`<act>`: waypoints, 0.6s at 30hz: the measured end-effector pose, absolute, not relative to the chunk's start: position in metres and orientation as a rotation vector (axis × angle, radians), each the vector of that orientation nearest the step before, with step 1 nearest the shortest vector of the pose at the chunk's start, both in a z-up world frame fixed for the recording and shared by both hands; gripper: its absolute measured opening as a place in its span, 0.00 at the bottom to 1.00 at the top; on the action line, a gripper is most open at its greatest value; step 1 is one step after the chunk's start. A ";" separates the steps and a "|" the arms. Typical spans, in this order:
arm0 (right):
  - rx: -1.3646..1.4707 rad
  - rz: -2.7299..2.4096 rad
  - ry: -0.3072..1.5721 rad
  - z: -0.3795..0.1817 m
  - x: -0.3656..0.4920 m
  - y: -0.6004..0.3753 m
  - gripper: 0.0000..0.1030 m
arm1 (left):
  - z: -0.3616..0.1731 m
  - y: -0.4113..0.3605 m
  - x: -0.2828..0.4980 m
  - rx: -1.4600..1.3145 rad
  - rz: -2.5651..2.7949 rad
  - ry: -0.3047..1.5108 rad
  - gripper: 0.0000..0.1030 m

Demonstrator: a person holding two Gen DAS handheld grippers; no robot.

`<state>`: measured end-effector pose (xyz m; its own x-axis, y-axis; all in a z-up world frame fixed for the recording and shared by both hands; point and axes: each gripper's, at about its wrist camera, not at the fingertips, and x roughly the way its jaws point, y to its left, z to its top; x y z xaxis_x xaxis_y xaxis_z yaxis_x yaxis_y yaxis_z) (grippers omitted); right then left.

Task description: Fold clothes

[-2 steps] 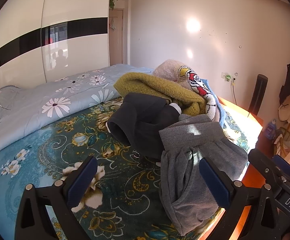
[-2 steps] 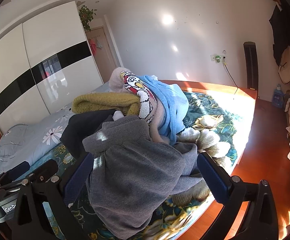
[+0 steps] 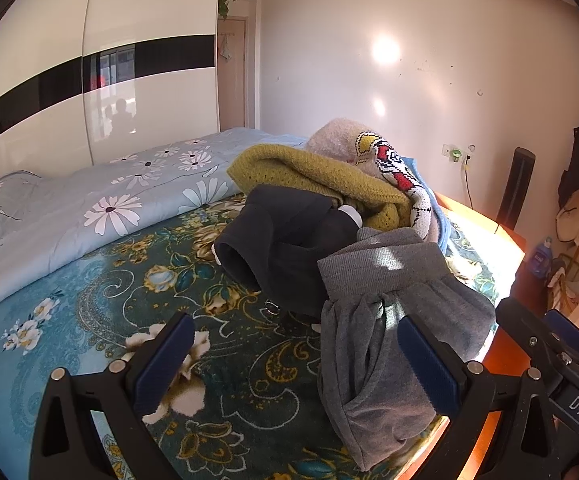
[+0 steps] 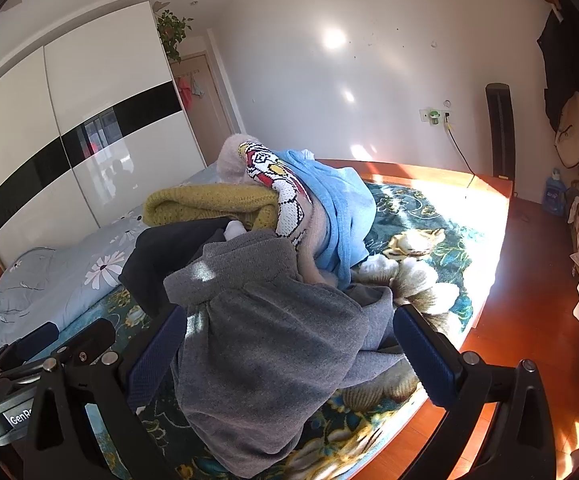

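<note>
**Barely any movement, both claws parked over the laundry heap**

Nothing really shifted vs the frame a blink earlier: same pile, same angle, both grippers hanging in the same spot.

Where stuff is: clothes pile sits on the floral bedspread (image 3: 101, 320) near the bed's edge. Grey sweatpants (image 3: 389, 320) on the near side, crumpled, waistband up. Black garment (image 3: 285, 248) just behind, touching them. Mustard knit (image 3: 313, 176), patterned sweater (image 4: 285, 192) and blue top (image 4: 337, 208) stacked further back. None of it looks folded atm.

Claws: left gripper (image 3: 305, 364) wide open, holding nothing, mostly over bare bedspread w/ its right pad by the grey fabric. Right gripper (image 4: 289, 352) also spread wide, empty, straddling the grey sweatpants.

IMO the grey ones are the obvious pick since they're on top and nearest. Tip: grab the waistband at both ends, one claw each, lift clear of the pile, lay flat on the open bedspread to the left. Pinch just one layer or the black piece drags along.
</note>
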<state>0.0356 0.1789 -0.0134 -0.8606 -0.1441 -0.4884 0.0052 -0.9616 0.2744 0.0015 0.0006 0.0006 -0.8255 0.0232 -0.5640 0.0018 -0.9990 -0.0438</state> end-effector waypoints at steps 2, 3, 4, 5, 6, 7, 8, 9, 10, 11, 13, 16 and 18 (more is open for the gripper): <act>0.797 -2.928 -0.416 -0.013 0.035 0.179 1.00 | 0.001 0.001 0.003 -0.926 2.992 -0.064 1.00; 0.796 -2.927 -0.419 -0.013 0.034 0.180 1.00 | 0.001 0.001 0.003 -0.927 2.993 -0.062 1.00; 0.793 -2.926 -0.424 -0.013 0.034 0.180 1.00 | 0.001 0.001 0.004 -0.927 2.994 -0.061 1.00; 0.789 -2.925 -0.430 -0.013 0.034 0.181 1.00 | 0.002 0.002 0.004 -0.928 2.995 -0.059 1.00; 0.788 -2.926 -0.429 -0.015 0.033 0.181 1.00 | 0.002 0.002 0.005 -0.929 2.996 -0.058 1.00; 0.788 -2.925 -0.428 -0.015 0.034 0.182 1.00 | 0.002 0.002 0.005 -0.929 2.998 -0.056 1.00; 0.787 -2.925 -0.428 -0.015 0.035 0.182 1.00 | 0.002 0.002 0.006 -0.930 2.999 -0.055 1.00; 0.785 -2.925 -0.428 -0.014 0.037 0.182 1.00 | 0.002 0.002 0.006 -0.931 3.000 -0.053 1.00; 0.784 -2.925 -0.428 -0.014 0.038 0.182 1.00 | 0.003 0.002 0.007 -0.931 3.001 -0.052 1.00; 0.783 -2.924 -0.428 -0.015 0.040 0.182 1.00 | 0.003 0.003 0.007 -0.932 3.002 -0.050 1.00; 0.790 -2.921 -0.432 -0.015 0.039 0.182 1.00 | 0.003 0.003 0.008 -0.932 3.005 -0.044 1.00; 0.797 -2.917 -0.439 -0.015 0.040 0.183 1.00 | 0.003 0.003 0.009 -0.931 3.012 -0.036 1.00; 0.799 -2.916 -0.438 -0.015 0.040 0.183 1.00 | 0.004 0.004 0.009 -0.931 3.016 -0.032 1.00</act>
